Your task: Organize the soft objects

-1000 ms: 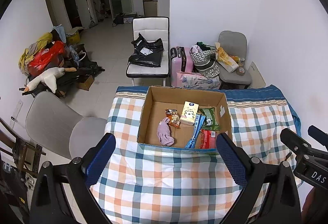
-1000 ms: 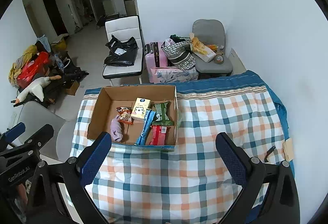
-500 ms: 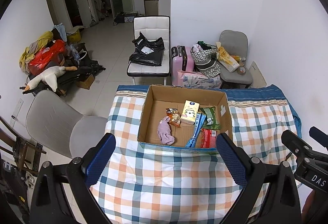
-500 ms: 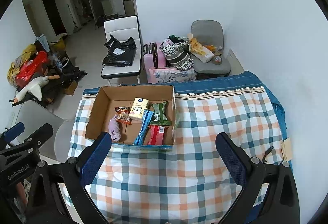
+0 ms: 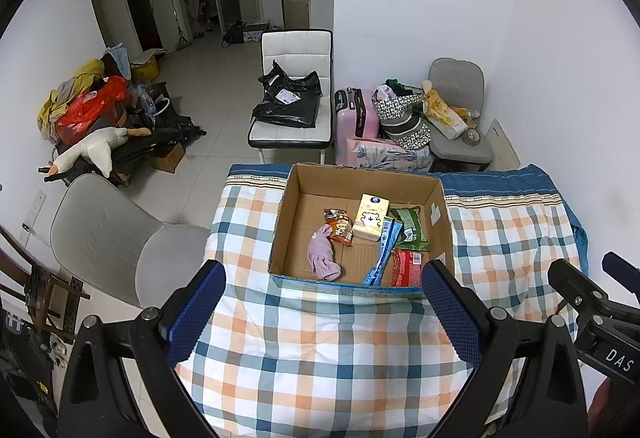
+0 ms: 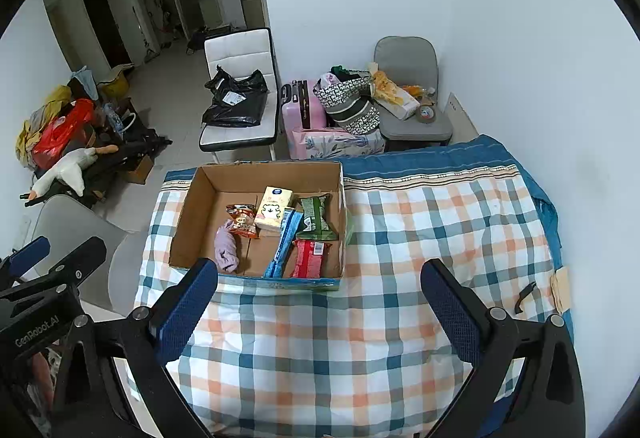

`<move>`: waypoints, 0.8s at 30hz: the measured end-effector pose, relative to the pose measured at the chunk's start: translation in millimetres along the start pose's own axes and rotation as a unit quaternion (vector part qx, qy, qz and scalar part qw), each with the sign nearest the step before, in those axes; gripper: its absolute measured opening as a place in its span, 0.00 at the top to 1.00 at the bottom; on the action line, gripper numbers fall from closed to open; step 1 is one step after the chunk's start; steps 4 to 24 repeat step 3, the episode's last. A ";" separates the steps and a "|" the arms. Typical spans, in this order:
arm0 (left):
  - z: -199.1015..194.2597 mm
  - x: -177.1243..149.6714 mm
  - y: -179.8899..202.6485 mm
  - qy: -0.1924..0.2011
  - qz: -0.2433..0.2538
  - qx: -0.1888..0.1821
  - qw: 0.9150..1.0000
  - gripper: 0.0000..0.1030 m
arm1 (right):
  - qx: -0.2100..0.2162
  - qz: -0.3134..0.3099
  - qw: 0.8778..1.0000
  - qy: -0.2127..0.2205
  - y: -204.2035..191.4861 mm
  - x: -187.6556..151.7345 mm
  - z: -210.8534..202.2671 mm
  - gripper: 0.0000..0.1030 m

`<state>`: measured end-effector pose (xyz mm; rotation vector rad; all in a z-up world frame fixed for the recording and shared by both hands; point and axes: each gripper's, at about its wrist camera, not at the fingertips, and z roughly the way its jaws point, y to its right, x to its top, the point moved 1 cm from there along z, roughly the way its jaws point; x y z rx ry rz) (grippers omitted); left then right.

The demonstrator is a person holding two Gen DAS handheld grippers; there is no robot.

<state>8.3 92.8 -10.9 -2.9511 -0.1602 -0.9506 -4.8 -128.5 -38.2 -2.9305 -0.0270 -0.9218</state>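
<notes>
Cardboard box with six soft items; left gripper and right gripper fingers wide apart, empty.

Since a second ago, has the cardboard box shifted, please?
No: the cardboard box keeps its place against the plaid blanket's blue striped border.
</notes>
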 end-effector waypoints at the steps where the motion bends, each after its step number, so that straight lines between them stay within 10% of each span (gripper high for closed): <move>1: -0.3 -0.1 0.0 0.000 0.000 0.000 1.000 0.02 | 0.000 0.000 1.000 0.000 0.6 -0.1 0.1 0.00; 24: -0.7 -0.2 0.0 0.001 0.000 0.001 1.000 0.02 | 0.001 0.000 1.000 0.000 -0.1 -0.2 -0.2 0.00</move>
